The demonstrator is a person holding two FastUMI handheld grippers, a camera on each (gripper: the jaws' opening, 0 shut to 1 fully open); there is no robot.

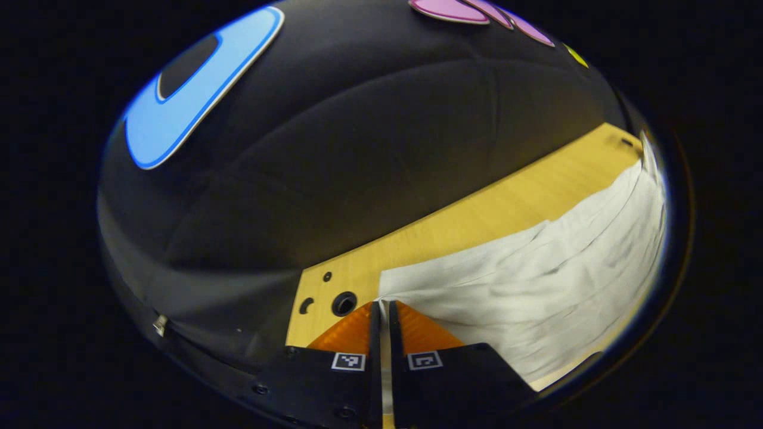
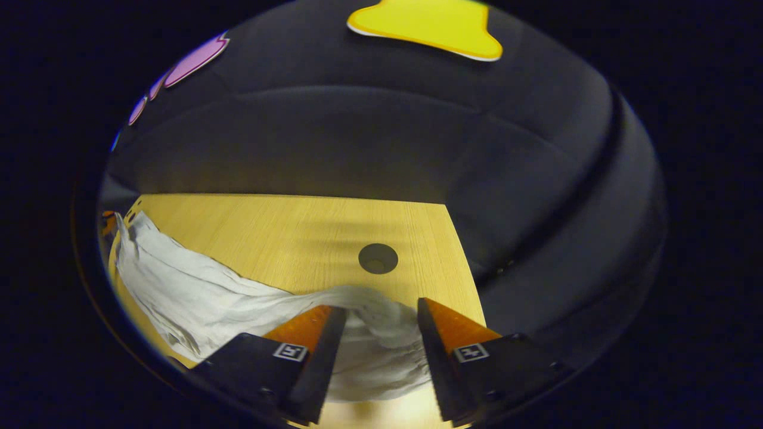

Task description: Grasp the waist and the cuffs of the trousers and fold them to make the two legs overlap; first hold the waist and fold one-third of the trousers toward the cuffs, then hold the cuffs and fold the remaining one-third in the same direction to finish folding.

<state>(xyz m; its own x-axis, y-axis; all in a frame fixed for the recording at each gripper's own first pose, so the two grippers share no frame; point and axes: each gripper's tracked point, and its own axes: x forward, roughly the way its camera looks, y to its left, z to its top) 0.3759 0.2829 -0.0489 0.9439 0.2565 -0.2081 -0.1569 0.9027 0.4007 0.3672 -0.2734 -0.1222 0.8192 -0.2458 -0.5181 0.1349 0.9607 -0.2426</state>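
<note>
In the left gripper view my left claw has its two fingers drawn almost together, and a thin edge of the white trousers is pinched in the narrow slit between them at a corner of the cloth. From that corner the trousers spread away to the right over the wooden table, wrinkled in long soft folds and reaching toward the far edge of the tabletop. Just left of my fingertips the table has a round dark hole with two smaller marks beside it, close to the table's corner. Beyond the table hangs the black cloth wall.

In the right gripper view my right claw stands wide apart, one finger on each side of a bunched, gathered end of the trousers. I cannot tell whether either finger touches the cloth. The fabric runs from there off to the left across the table. Just past the bunched cloth a round hole sits in the bare wood. Behind the table's far edge the black wall rises.
</note>
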